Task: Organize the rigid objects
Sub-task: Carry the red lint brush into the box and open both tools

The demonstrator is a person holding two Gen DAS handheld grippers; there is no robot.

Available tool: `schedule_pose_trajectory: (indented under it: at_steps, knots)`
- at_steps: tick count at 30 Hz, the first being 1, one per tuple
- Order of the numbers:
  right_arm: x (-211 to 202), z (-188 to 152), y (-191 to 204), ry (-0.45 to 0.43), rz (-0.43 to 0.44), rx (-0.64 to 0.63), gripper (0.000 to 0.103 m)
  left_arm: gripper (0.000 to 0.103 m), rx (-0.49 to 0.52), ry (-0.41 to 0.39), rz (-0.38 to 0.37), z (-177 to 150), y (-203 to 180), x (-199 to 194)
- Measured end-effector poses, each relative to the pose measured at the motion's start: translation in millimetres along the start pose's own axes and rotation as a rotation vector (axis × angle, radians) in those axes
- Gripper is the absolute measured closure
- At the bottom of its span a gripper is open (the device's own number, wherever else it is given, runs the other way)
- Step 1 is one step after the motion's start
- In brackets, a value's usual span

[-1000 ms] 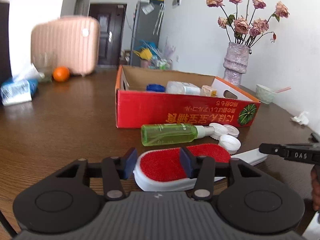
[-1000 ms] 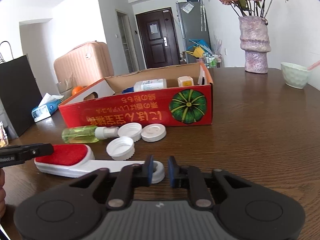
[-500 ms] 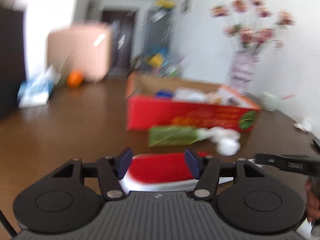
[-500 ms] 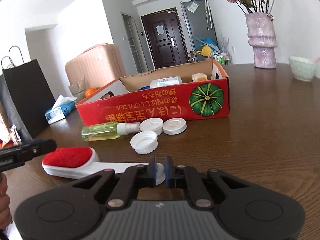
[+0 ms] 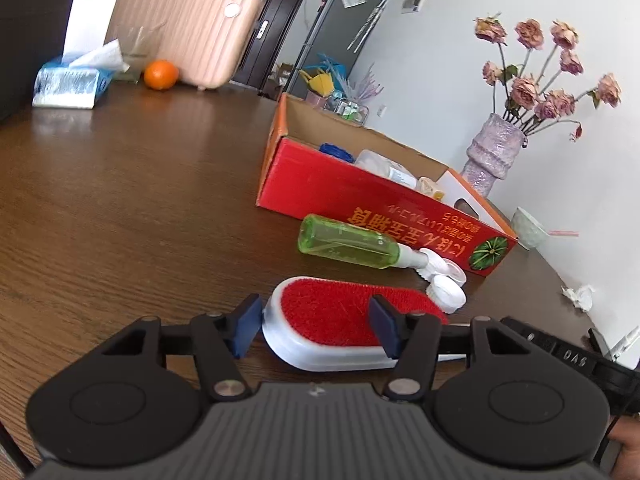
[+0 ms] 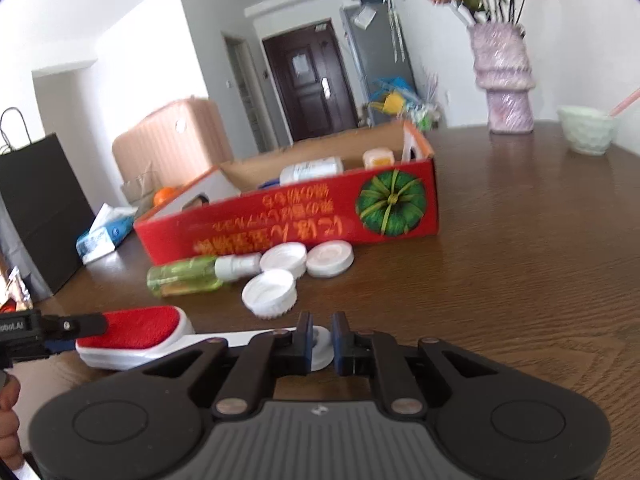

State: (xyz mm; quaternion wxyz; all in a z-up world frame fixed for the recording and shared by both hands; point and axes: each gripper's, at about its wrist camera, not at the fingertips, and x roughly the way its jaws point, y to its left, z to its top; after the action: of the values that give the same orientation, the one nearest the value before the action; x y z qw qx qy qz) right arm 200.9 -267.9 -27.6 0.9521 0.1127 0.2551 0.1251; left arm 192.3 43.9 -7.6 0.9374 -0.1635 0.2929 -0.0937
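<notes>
A dark brown wooden table [image 5: 120, 200] holds everything. On it sit a red cardboard box [image 5: 372, 204], a green plastic bottle [image 5: 348, 242] lying on its side, three round white lids [image 6: 298, 270], a white brush with a red fuzzy pad [image 5: 340, 320], a blue tissue pack [image 5: 68, 84], an orange [image 5: 161, 75], a purple vase [image 5: 488, 156] and a pale green bowl [image 6: 586, 128].
</notes>
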Motion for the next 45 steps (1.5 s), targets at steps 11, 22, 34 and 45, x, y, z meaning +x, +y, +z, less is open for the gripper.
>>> schedule_pose_trajectory:
  at_steps: [11, 22, 34, 45]
  knots:
    - [9.2, 80.0, -9.5, -0.203, -0.051, -0.02, 0.092, 0.044, 0.127, -0.146, -0.055, 92.7, -50.5, 27.4]
    - [133.5, 148.8, -16.4, -0.054, 0.041, -0.062, 0.096, 0.054, 0.146, 0.01, -0.086, 160.1, -38.4, 143.3]
    - [141.5, 124.1, 5.2, -0.103, -0.057, -0.22, 0.058, 0.021, 0.272, -0.029, 0.081, 130.4, -45.9, 159.4]
    - [125.7, 126.0, -16.1, -0.128, 0.012, -0.104, 0.028, 0.01, 0.419, -0.189, 0.232, 111.2, -57.3, 140.4]
